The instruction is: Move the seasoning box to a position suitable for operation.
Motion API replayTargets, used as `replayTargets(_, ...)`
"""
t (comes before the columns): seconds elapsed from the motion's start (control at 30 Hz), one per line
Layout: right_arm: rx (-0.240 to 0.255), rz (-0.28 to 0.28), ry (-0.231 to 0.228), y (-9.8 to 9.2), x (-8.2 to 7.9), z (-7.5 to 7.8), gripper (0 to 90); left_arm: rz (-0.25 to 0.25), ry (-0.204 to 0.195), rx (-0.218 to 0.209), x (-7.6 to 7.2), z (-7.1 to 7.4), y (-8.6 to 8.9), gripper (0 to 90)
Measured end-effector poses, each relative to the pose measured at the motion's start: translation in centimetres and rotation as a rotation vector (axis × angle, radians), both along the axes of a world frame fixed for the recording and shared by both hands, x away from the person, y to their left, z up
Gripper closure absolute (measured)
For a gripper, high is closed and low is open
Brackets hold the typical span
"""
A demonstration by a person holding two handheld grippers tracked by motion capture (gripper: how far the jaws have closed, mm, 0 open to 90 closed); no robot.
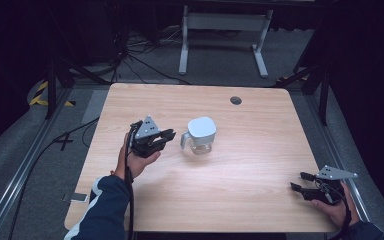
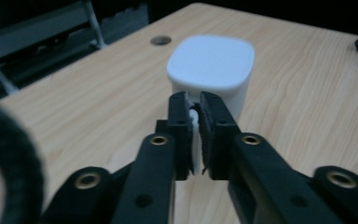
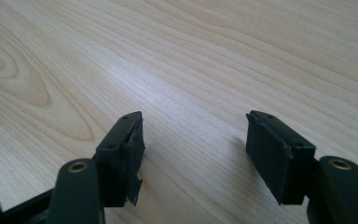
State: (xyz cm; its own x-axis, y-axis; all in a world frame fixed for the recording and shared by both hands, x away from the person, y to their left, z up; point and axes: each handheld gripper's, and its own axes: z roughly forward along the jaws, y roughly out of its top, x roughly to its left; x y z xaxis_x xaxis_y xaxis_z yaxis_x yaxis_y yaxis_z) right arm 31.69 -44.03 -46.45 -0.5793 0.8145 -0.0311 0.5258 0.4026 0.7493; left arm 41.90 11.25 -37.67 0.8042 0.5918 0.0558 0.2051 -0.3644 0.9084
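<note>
Left hand [image 1: 139,159] reaches in from the desk's [image 1: 260,200] near left edge, palm under the left gripper [image 1: 172,134]. Left gripper view: jaws pinched onto the white handle [image 2: 194,122] of the white-lidded jug [image 1: 200,135], standing near desk centre. Right gripper [image 1: 300,181] rests by the near right corner, jaws spread wide over bare wood.

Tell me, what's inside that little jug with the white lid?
The jug has a clear lower body that looks empty in the high view. Its white lid hides the upper part, so I can't be sure. The left gripper is clamped on its handle.
</note>
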Motion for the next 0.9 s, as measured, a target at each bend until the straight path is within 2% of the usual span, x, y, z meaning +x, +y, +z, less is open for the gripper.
replayTargets(0.1,0.004,0.0,-0.003,0.0,0.0,-0.1,35.3,-0.026,-0.007,0.0,0.7,0.5,-1.3,89.2)
replayTargets(0.13,0.004,0.0,-0.003,0.0,0.0,-0.1,35.3,-0.034,-0.017,0.014,1.0,0.7,-1.8,89.2)
replayTargets(0.17,0.004,0.0,-0.003,0.0,0.1,-0.1,35.1,-0.049,-0.009,0.011,1.3,0.7,-2.3,89.5)
replayTargets(0.23,0.005,0.0,-0.004,0.0,0.1,-0.1,34.9,-0.04,-0.005,0.028,1.7,0.6,-3.0,89.7)
replayTargets(0.37,0.005,0.003,-0.004,0.0,0.1,-0.1,34.5,-0.04,0.009,0.028,2.4,0.1,-3.9,89.8)
replayTargets(0.47,0.006,0.003,-0.005,0.0,0.1,-0.1,34.2,-0.04,0.013,0.028,2.9,-0.4,-4.3,89.7)
replayTargets(0.53,0.006,0.003,-0.005,0.0,0.1,-0.1,34.1,-0.037,0.037,0.031,3.0,-0.8,-4.5,89.6)
replayTargets(0.6,0.006,0.004,-0.005,0.0,0.1,-0.1,34.0,-0.038,0.031,0.034,3.1,-1.0,-4.5,89.7)
replayTargets(0.63,0.005,0.004,-0.005,0.0,0.1,-0.1,34.0,-0.032,0.041,0.016,3.1,-1.1,-4.5,89.7)
replayTargets(0.9,0.0,0.001,-0.007,0.1,0.1,-0.1,33.4,-0.026,0.022,0.012,2.8,-1.3,-4.5,89.8)
